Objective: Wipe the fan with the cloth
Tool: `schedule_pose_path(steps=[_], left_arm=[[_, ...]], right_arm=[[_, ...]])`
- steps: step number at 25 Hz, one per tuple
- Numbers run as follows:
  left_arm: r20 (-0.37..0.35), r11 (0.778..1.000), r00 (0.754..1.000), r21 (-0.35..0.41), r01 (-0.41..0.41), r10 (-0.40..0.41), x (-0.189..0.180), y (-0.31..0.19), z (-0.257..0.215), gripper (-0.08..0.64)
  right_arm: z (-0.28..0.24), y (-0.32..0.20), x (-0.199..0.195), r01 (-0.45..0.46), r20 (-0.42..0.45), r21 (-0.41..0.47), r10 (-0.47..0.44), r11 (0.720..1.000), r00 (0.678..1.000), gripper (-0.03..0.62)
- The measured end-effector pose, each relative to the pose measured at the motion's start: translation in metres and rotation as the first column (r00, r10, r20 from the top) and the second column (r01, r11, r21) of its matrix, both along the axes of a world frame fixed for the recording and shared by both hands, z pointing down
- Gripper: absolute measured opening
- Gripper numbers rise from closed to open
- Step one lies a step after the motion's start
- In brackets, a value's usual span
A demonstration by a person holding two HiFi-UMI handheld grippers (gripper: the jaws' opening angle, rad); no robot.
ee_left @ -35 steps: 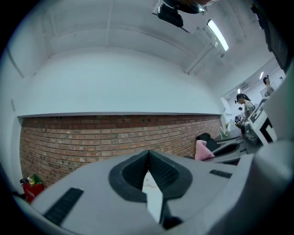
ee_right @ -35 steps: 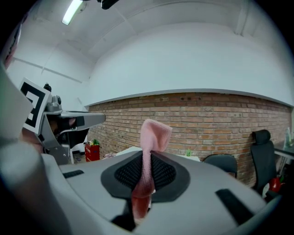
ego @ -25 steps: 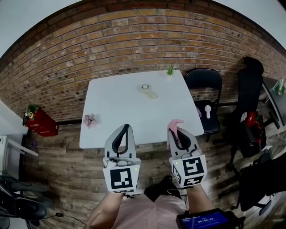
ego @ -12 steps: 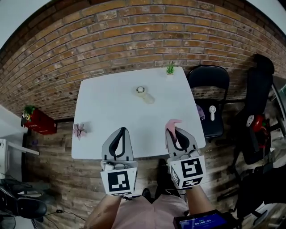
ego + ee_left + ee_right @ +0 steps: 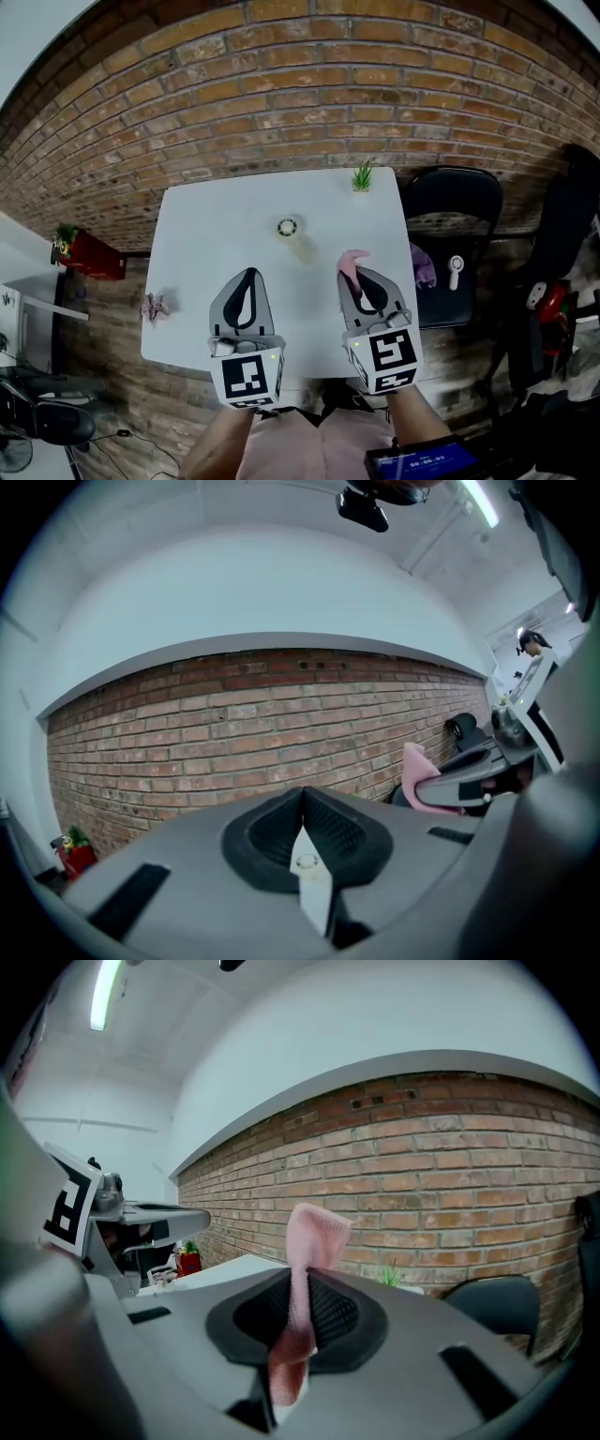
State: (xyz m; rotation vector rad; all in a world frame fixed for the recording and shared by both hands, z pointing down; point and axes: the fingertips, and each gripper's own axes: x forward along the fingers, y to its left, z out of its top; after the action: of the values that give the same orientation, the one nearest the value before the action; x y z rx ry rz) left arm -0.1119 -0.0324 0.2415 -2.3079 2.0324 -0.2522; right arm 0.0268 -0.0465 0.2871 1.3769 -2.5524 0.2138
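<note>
The cloth is pinched in the right claw; the left claw is pressed together, empty. The fan is set on the worktop, ahead and leftward of the cloth, handle apparently angled toward it.

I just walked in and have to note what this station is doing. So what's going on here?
A person stands at a white table with a gripper in each hand. The right gripper is shut on a pink cloth, which sticks up from its jaws. The left gripper is shut with nothing in it. A small fan lies farther across the table, toward the brick wall. Neither gripper touches it, so the wiping has not started.
</note>
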Motion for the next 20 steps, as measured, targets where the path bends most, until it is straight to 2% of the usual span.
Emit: schedule_pose_path(steps=[8, 14, 17, 20], left_arm=[[0.036, 0.999, 0.998, 0.016, 0.045, -0.046, 0.006, -0.052, -0.019, 0.012], [0.036, 0.998, 0.997, 0.020, 0.066, -0.067, 0.003, -0.085, -0.022, 0.012], [0.020, 0.998, 0.998, -0.013, 0.064, -0.064, 0.000, -0.101, -0.007, 0.012], [0.012, 0.995, 0.999, -0.081, 0.052, -0.051, 0.000, -0.114, 0.019, 0.012]], right_arm=[[-0.020, -0.058, 0.006, 0.042, 0.013, 0.037, -0.043, 0.998, 0.999, 0.038], [-0.014, -0.086, 0.006, 0.045, 0.007, 0.017, -0.045, 0.999, 0.999, 0.038], [-0.001, -0.096, 0.002, 0.043, -0.004, -0.016, -0.043, 0.999, 0.999, 0.038], [0.017, -0.105, 0.000, 0.032, -0.018, -0.060, -0.034, 0.998, 0.999, 0.038]])
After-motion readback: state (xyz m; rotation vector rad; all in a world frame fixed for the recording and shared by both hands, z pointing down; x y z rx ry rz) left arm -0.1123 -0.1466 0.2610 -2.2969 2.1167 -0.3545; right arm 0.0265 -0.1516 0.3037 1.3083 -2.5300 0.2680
